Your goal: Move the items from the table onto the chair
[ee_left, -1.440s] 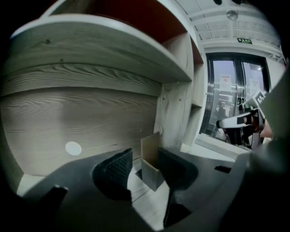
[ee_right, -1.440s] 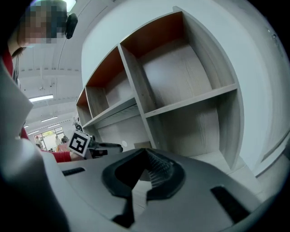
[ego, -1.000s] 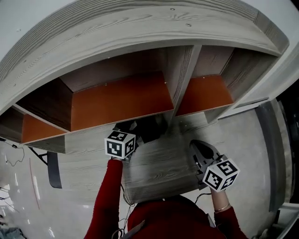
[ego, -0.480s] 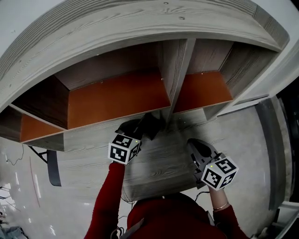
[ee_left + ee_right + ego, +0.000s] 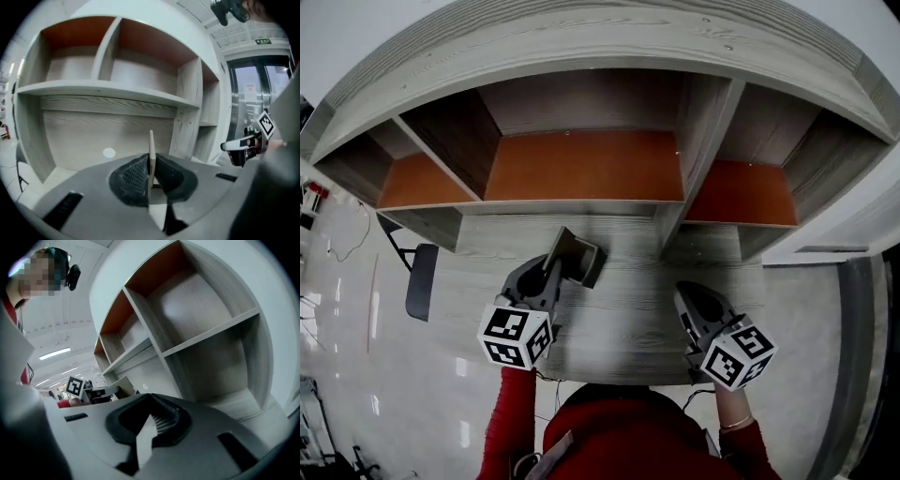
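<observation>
A thin flat grey-tan board (image 5: 575, 255) is lifted off the wooden table (image 5: 619, 323), pinched at one edge by my left gripper (image 5: 551, 274). Its jaws have just been closing and now press on the board. In the left gripper view the board (image 5: 151, 150) stands edge-on and upright between the black pads. My right gripper (image 5: 692, 302) hovers over the table's right part, its jaws together with nothing between them (image 5: 151, 411). The right gripper view shows the left gripper (image 5: 101, 392) with the board (image 5: 119, 384) off to the left.
A large grey shelf unit with orange-backed compartments (image 5: 581, 164) rises behind the table. A dark rounded shape, perhaps a chair (image 5: 420, 279), stands on the glossy floor to the left. The person's red sleeves (image 5: 511, 412) are at the bottom.
The left gripper has shut on the board at the table's back edge and lifted it up and back towards the person. The right gripper shifted slightly. The head view swung left.
</observation>
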`<state>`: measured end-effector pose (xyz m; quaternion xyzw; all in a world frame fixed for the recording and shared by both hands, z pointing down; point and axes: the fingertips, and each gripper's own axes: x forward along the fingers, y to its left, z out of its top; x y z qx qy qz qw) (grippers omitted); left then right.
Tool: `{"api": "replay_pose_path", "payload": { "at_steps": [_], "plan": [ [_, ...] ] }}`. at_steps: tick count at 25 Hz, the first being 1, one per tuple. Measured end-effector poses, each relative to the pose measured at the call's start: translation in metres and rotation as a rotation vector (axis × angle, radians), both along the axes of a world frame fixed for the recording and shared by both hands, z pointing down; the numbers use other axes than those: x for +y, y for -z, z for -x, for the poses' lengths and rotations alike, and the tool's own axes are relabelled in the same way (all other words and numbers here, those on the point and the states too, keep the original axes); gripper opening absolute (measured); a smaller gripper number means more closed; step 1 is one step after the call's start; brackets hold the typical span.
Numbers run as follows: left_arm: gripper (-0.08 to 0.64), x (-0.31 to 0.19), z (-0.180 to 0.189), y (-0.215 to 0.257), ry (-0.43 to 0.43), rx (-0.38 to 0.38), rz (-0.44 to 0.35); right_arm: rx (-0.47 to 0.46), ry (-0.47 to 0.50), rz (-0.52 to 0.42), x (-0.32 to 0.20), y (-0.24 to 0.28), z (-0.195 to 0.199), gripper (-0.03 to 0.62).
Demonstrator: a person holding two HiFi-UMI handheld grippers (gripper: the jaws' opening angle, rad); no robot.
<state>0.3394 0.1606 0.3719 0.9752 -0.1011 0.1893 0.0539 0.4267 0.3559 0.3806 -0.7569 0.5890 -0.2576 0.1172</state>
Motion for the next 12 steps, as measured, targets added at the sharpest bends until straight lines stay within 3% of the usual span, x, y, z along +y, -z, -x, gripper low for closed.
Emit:
{"api": "replay_pose_path", "payload": {
  "at_steps": [5,12],
  "plan": [
    [0.037,-0.028,0.095,0.022,0.251,0.007,-0.035,-0.011,0.221,-0.052,-0.047,0.005,0.044,0.012],
    [0.037,-0.064,0.249,0.029,0.573,-0.01,-0.077,0.01,0.499,-0.083,-0.112,0.02,0.139,0.012]
  ]
}}
